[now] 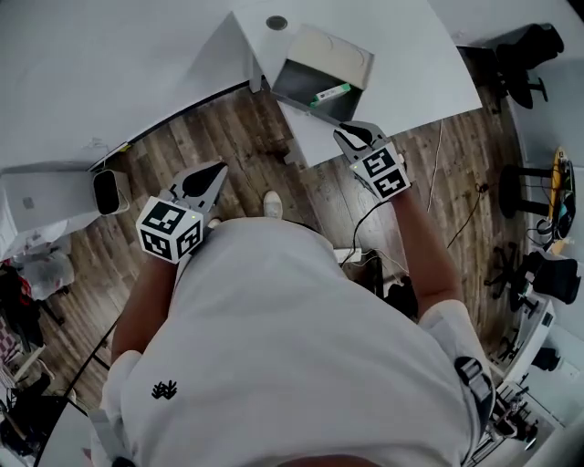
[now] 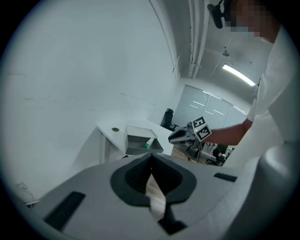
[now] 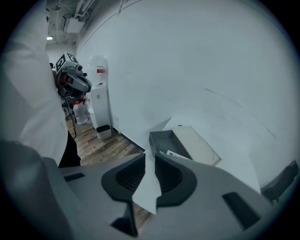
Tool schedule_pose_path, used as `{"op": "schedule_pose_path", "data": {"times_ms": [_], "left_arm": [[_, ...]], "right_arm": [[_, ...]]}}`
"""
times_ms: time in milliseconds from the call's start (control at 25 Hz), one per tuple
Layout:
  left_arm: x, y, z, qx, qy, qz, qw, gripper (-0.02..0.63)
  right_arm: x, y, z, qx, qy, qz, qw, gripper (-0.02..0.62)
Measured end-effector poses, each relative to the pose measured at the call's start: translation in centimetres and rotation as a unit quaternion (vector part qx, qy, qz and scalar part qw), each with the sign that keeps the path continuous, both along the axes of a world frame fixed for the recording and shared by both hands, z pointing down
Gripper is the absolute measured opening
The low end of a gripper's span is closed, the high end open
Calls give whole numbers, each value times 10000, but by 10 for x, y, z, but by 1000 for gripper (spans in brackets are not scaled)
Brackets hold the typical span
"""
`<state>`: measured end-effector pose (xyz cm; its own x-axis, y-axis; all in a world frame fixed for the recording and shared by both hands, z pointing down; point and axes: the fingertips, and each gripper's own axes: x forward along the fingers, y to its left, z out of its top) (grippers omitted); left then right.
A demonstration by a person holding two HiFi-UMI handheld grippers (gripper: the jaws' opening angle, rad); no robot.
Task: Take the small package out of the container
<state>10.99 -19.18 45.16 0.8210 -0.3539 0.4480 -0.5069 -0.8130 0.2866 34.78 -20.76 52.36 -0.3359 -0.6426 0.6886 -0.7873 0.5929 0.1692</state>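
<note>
A grey open container (image 1: 297, 89) with its pale lid (image 1: 333, 53) tipped back stands near the corner of a white table (image 1: 411, 55). Inside it lies a small white package (image 1: 331, 93) with a green end. My right gripper (image 1: 351, 135) hovers just in front of the container, pointing down toward it; in the right gripper view its jaws (image 3: 150, 155) stand slightly apart with nothing between them, and the container (image 3: 161, 140) and package (image 3: 177, 155) lie just beyond. My left gripper (image 1: 208, 175) is held over the floor to the left, far from the container, its jaws (image 2: 151, 155) together and empty.
The table has a round cable hole (image 1: 276, 23) near its corner. A small white bin (image 1: 109, 191) stands on the wooden floor by the wall at the left. Office chairs (image 1: 527, 57) and loose cables (image 1: 470, 214) lie to the right.
</note>
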Motion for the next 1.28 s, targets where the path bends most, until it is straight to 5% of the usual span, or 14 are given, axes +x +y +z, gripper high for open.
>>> {"op": "schedule_pose_path", "data": {"times_ms": [480, 840, 1280], "left_arm": [[-15, -15, -4, 108, -97, -1181, 9929, 7], [-38, -5, 0, 8, -202, -1766, 9841, 6], [-40, -7, 1, -55, -375, -1963, 9798, 6]], "right_arm": [[29, -68, 42, -219, 883, -1444, 9853, 98], [28, -92, 71, -362, 1719, -2589, 9498, 158], [37, -108, 100, -903, 2128, -3253, 9169, 202]]}}
